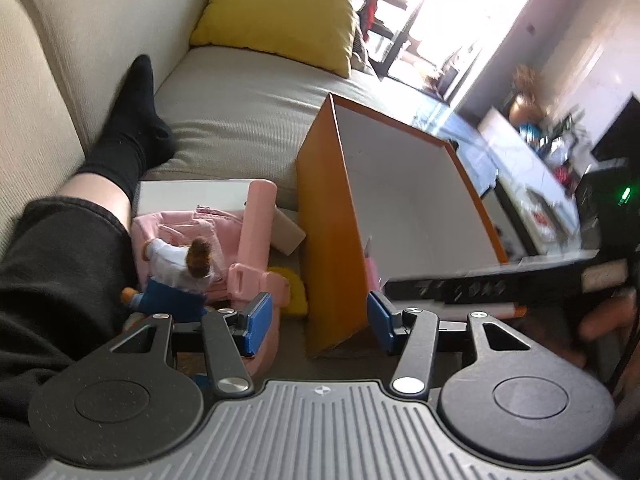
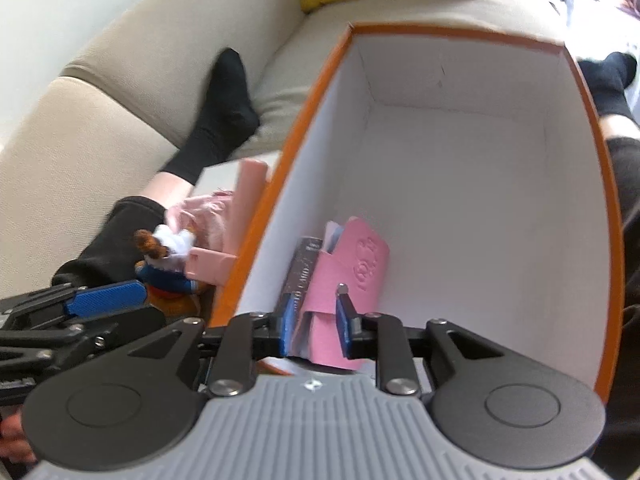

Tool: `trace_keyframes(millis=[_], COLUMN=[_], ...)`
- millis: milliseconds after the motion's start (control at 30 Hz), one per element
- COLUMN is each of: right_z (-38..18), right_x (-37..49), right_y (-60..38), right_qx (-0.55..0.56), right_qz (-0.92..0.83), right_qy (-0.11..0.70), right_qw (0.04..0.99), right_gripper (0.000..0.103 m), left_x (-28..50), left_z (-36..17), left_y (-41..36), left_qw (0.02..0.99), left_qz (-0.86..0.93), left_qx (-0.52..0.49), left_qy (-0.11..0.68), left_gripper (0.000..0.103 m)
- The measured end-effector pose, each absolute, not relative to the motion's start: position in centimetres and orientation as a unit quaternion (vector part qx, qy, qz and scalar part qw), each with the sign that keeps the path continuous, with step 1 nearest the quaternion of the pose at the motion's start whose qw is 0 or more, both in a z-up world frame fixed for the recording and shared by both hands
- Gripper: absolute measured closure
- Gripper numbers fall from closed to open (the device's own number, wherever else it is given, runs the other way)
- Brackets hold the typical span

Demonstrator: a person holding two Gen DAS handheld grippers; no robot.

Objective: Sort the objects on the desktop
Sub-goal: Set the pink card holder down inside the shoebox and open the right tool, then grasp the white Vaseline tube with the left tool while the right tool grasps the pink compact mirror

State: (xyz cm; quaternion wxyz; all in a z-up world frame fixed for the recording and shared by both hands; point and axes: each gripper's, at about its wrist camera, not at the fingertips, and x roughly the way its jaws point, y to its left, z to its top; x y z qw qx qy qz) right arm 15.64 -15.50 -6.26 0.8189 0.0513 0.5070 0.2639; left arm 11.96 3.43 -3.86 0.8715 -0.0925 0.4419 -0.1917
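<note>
On a beige sofa (image 1: 248, 112) with a yellow cushion (image 1: 280, 12) stands an orange box (image 2: 472, 168). The right gripper (image 2: 314, 322) reaches inside it, pinching a pink booklet (image 2: 348, 280). The left gripper (image 1: 316, 320) is spread astride the box's near wall, toys (image 1: 180, 264) just beside.

Surface: beige sofa seat (image 1: 248, 112)
Landmark: orange box (image 1: 328, 240), open top, standing on the seat
Behind the box: yellow cushion (image 1: 280, 12) against the backrest
Left of the box: pink toys (image 1: 252, 240), a doll (image 1: 180, 272), a white box (image 1: 192, 196), a leg in a black sock (image 1: 132, 128)
</note>
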Motion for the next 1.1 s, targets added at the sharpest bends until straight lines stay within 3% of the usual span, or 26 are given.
trace_keyframes(millis=[333,433,500,700,933,1100], right_z=[-3.8,-5.5,-7.5,-13.3,-15.6,-16.2], right_x=[9.5,8.8,8.6,8.1,7.9,7.7], right_y=[-16.9,-16.5,-15.8,-14.6,-14.4,-13.7], right_qx=[0.031,0.013,-0.013,-0.055,-0.042,-0.041], right_qz=[0.355,0.363,0.359,0.333,0.313,0.312], right_qy=[0.451,0.482,0.511,0.580,0.604,0.602], right_qw=[0.818,0.797,0.781,0.742,0.732,0.733], right_gripper=[0.067,0.065,0.057,0.055,0.049,0.038], left_x=[6.3,4.9,4.3,2.1,0.7,1.0], left_z=[-4.8,-6.0,-6.9,-9.7,-13.6,-14.8], left_y=[2.9,2.1,1.5,-1.0,-3.7,-4.3], left_qw=[0.852,0.839,0.830,0.797,0.741,0.737], left_qz=[-0.209,-0.211,-0.213,-0.215,-0.210,-0.200], left_qx=[0.094,0.143,0.178,0.315,0.461,0.477], left_qy=[0.470,0.481,0.484,0.468,0.440,0.436], left_gripper=[0.042,0.042,0.042,0.038,0.036,0.035])
